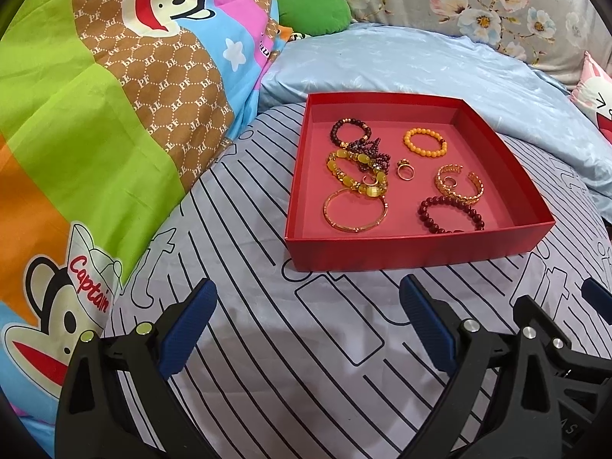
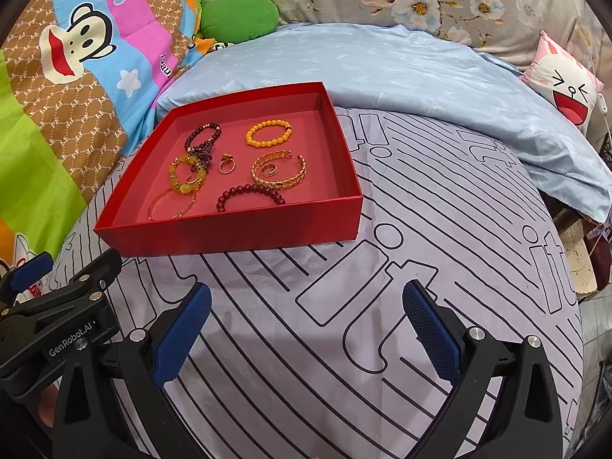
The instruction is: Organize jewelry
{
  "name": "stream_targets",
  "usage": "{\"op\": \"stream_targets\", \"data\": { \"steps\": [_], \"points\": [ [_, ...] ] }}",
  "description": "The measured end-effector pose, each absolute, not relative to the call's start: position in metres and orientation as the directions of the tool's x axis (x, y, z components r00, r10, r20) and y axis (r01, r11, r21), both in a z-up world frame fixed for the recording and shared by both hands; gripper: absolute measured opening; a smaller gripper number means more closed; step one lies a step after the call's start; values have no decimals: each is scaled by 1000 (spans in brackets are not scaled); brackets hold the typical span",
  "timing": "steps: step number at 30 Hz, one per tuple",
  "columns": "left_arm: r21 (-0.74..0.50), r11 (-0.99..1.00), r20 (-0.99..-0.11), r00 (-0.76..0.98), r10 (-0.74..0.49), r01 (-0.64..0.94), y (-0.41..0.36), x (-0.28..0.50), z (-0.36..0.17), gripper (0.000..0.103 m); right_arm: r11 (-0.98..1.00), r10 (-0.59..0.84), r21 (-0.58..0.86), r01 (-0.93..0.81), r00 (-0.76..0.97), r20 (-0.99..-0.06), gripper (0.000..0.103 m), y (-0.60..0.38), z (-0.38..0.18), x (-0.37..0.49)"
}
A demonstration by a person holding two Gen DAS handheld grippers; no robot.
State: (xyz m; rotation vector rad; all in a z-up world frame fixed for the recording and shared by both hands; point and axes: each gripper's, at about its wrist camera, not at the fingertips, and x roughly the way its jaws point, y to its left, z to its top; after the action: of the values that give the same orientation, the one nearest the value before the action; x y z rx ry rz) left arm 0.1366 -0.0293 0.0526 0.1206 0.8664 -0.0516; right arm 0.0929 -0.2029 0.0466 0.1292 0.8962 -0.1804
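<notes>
Jewelry gathered inside a shallow red tray [image 1: 417,246], ahead of both grippers on the striped bedcover [image 1: 267,344]. Nearest the near wall: a plain gold bangle [image 1: 355,209] forward-left, a dark red bead bracelet [image 1: 451,212] forward-right. Behind these, a yellow bead bracelet [image 1: 354,170] tangled with dark purple bead strands [image 1: 357,139], a lone ring [image 1: 405,170] mid-tray, an open gold cuff [image 1: 459,181] with a small ring inside it, and an orange bead bracelet [image 1: 425,141] toward the far wall. Nothing seen loose on the cover.

Left gripper [image 1: 308,329]: jaws spread wide, empty, tray forward and slightly right. Right gripper [image 2: 306,329]: likewise wide apart and empty, tray forward and left, seen corner-on. Both short of the near wall and about equally near; left side better aligned with the tangled cluster, right with the cuff and red beads.

Layout consistent either with sorting complete or with the tangle awaiting separation; undecidable here.
</notes>
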Motion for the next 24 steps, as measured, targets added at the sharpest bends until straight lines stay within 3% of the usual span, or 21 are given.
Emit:
{"op": "stream_targets", "data": {
  "steps": [24],
  "points": [
    [105, 990, -748, 664, 18, 91, -31, 137, 56, 92, 975, -110, 33, 218, 609, -786, 97, -207, 46, 92]
  ]
}}
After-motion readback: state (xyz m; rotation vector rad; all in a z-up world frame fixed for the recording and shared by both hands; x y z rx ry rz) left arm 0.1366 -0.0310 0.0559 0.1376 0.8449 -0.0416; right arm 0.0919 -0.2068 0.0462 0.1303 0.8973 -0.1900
